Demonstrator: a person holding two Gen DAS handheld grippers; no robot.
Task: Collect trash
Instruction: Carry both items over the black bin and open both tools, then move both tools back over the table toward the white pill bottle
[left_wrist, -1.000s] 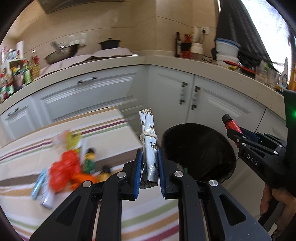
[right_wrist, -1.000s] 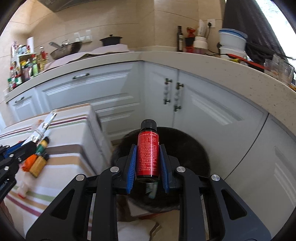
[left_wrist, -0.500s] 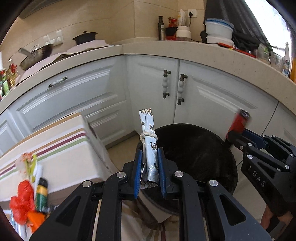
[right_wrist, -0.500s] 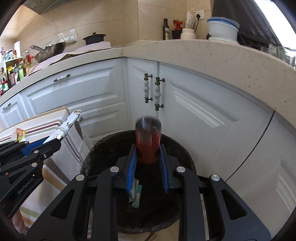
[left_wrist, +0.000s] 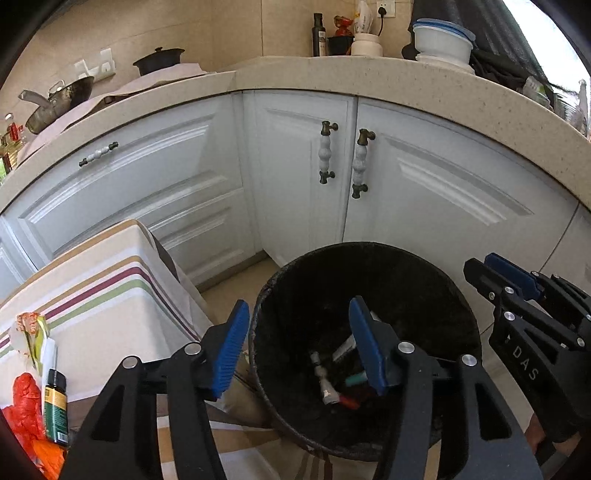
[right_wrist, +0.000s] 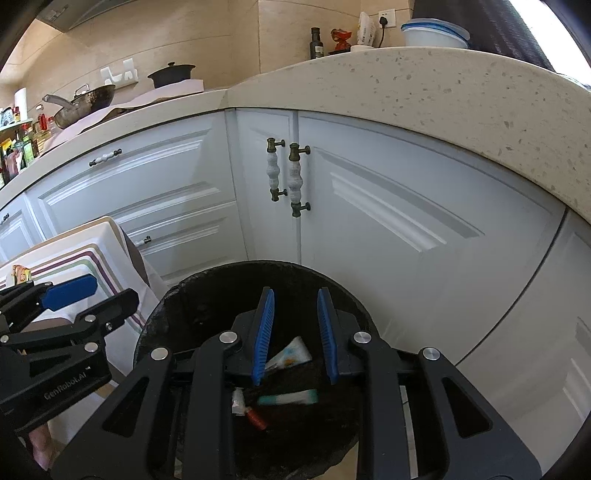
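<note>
Both tools hang over the black trash bin (left_wrist: 369, 280). Left tool (left_wrist: 297, 345) has its blue pads (left_wrist: 229, 350) wide apart and opening, with nothing between them. Right tool (right_wrist: 295, 334) shows a narrow gap between its pads, also with nothing in it; in the left view it reaches in from the right edge.

White cabinets (left_wrist: 424, 192) under a speckled counter (right_wrist: 424, 85) fill the background. The striped cloth on the table (left_wrist: 99, 295) lies just left of the bin. The bin stands on the floor in the cabinet corner.

Trash lies at the bin's bottom: a crumpled white wrapper (right_wrist: 291, 354), a teal and white tube (right_wrist: 288, 398), and a small red-tipped piece (right_wrist: 255, 417). On the table's left edge remain an orange wrapper (left_wrist: 26, 406), a dark bottle with a green label (left_wrist: 55, 406) and a yellow packet (left_wrist: 31, 328).
</note>
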